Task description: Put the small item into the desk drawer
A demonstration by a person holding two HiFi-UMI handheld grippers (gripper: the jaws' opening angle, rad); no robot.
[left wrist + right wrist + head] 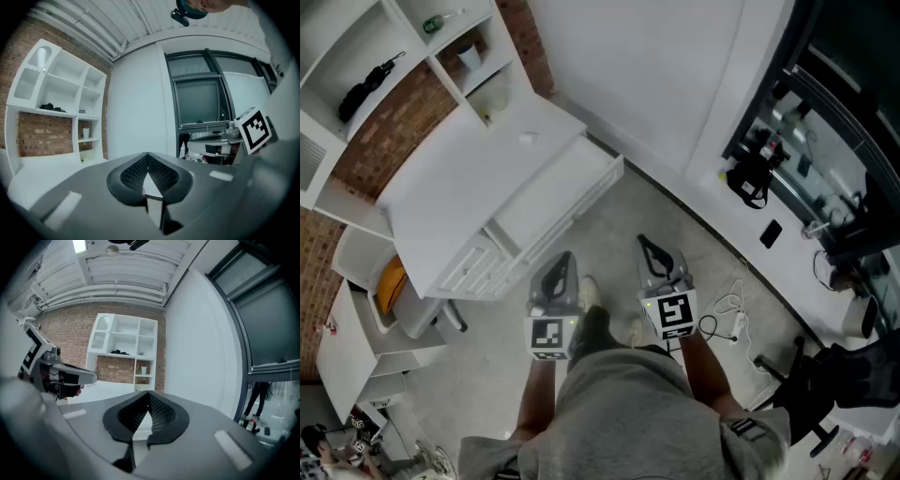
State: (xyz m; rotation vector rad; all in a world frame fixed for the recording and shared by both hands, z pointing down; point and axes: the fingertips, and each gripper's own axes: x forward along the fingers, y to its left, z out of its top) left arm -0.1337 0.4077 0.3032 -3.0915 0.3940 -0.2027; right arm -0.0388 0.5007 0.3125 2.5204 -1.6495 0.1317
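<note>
Both claws are held low and roughly level in front of the person, side by side and well apart from the white counter (455, 187), so no reach is judged to be under way. The left claw (146, 155) is seen clenched in the left gripper view, ribbed pads meeting at the tips, nothing between them. The right claw (149, 393) is likewise clenched on nothing in the right gripper view. A small pale object (528, 139), taken to be the small item, lies on the counter top near its far edge, just behind the drawer (548, 192); what it is cannot be made out. The drawer appears already pulled out from under the counter, its bare inside showing to the head view, probably left so to allow a straight drop from above. The item is not yet picked up, so the task is judged to be at its start. 1 claw would need to be released before the item is approached; the right claw looks better placed, being on the side nearer the open drawer, though this is only a judgement. A white shelf unit (356, 42) stands behind the counter. A cabled power strip (733, 321) lies on the floor by the person's feet and could be stepped on during the approach.
</note>
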